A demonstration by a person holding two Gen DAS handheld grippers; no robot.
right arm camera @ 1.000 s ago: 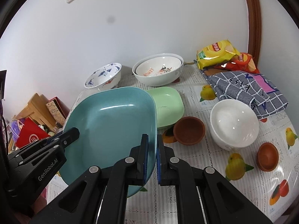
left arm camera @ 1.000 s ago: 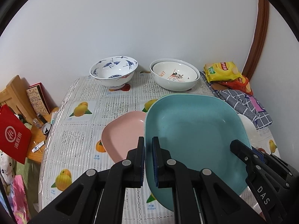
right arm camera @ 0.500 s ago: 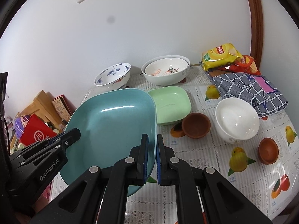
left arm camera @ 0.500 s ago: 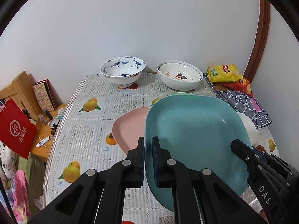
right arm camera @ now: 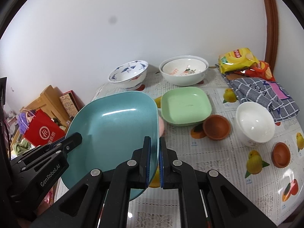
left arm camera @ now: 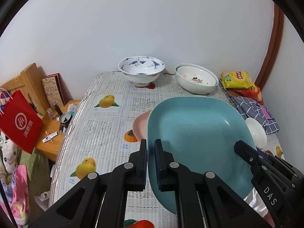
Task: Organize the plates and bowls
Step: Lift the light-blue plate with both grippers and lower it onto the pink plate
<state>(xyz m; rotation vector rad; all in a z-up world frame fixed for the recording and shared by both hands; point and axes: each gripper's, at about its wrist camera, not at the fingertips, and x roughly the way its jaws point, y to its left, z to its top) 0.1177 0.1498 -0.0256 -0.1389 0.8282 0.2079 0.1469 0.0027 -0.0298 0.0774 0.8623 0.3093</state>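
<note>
I pinch the large teal square plate (left arm camera: 197, 136) by opposite rims, my left gripper (left arm camera: 150, 163) clamped on its left edge and my right gripper (right arm camera: 154, 161) on its right edge. It hangs tilted above the fruit-print tablecloth (left arm camera: 106, 125), over a pink plate (left arm camera: 139, 127), near the pale green square plate (right arm camera: 186, 106).

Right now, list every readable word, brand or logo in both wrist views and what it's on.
"DAS": side of the right gripper, seen from the left wrist.
"GenRobot.AI": side of the left gripper, seen from the right wrist.
Chinese characters under a round white logo: red paper bag.
Orange lettering inside the white printed bowl: too blurred to read.
Brand oval on the yellow snack bag: too small.
Captions under the tablecloth fruit prints: too small.
</note>
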